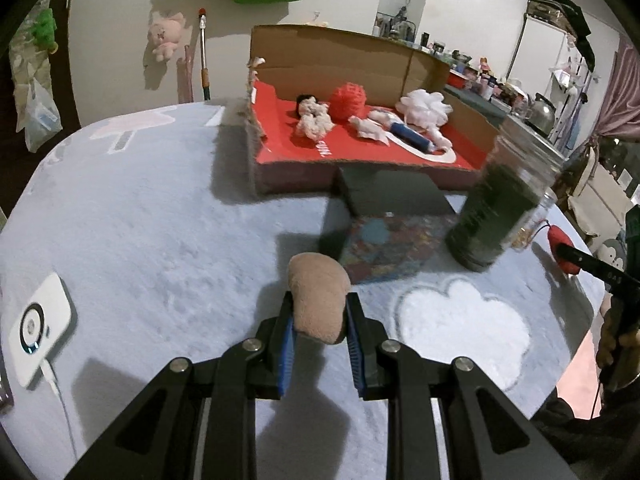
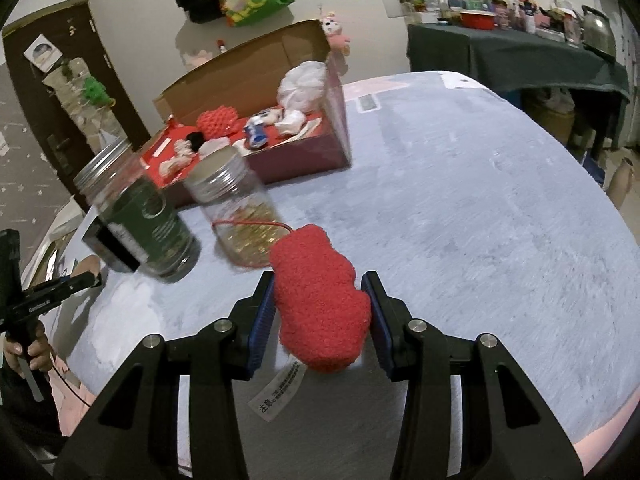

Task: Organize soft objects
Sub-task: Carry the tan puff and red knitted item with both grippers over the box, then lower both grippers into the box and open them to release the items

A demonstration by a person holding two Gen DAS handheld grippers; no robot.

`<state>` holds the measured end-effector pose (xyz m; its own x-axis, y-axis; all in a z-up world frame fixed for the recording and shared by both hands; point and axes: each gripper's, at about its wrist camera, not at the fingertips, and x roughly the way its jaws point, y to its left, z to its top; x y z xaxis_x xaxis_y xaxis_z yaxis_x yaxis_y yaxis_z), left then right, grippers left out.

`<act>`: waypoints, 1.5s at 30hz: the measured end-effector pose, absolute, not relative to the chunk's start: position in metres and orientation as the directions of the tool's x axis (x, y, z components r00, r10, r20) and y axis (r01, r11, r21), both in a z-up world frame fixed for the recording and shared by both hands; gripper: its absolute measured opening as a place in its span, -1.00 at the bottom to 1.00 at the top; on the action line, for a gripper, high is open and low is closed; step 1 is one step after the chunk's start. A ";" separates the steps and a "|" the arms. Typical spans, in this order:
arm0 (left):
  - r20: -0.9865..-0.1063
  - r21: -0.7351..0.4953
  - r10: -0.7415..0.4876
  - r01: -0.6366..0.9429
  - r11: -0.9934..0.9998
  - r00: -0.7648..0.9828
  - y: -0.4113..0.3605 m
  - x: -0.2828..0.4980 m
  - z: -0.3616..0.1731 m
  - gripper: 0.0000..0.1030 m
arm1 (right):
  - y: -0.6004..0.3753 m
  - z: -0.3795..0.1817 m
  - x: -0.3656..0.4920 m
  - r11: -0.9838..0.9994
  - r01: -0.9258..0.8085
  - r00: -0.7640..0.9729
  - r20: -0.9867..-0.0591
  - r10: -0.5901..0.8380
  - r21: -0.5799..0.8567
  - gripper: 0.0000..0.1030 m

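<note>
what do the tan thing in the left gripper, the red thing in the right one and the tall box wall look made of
Tan piece: looks like smooth short-pile plush; it dents between the pads.
Red piece: nubbly fleece or boucle, with a sewn-in care tag and a cord.
Box wall: plain brown corrugated cardboard, matte, with a torn ragged edge.

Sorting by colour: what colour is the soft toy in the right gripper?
Red soft toy, clearest in the right wrist view.

Round tabletop (image 1: 152,216) under pale blue fleece; at twelve o'clock cardboard box (image 1: 360,166), at two dark-green jar (image 1: 504,208), at nine white device (image 1: 42,330).
</note>
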<state>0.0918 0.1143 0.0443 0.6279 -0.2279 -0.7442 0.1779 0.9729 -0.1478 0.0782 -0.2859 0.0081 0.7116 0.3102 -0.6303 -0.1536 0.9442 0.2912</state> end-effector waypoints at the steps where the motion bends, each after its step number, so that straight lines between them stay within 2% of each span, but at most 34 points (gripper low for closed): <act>1: -0.746 -0.141 -0.224 0.179 0.974 0.627 0.116 0.095 0.044 -0.53 | -0.287 0.008 0.081 0.944 -0.151 0.710 -0.632 0.311 0.294 -0.19; 9: -0.753 -0.100 -0.218 0.220 0.970 0.620 0.121 0.117 0.044 -0.53 | -0.289 0.015 0.107 0.951 -0.154 0.703 -0.646 0.297 0.269 -0.19; 18: -0.737 -0.042 -0.249 0.326 0.944 0.628 0.120 0.148 0.068 -0.53 | -0.282 0.029 0.134 0.959 -0.211 0.690 -0.667 0.283 0.188 -0.19; 25: -0.724 -0.033 -0.304 0.410 0.912 0.619 0.109 0.166 0.095 -0.53 | -0.273 0.057 0.150 0.954 -0.269 0.703 -0.652 0.286 0.129 -0.19; 37: -0.741 -0.068 -0.351 0.457 0.887 0.572 0.077 0.213 0.107 -0.53 | -0.236 0.103 0.186 0.919 -0.383 0.713 -0.605 0.355 0.088 -0.19; 45: -0.799 -0.087 -0.360 0.498 0.863 0.482 0.041 0.249 0.100 -0.53 | -0.202 0.089 0.234 0.878 -0.469 0.604 -0.692 0.395 0.091 -0.19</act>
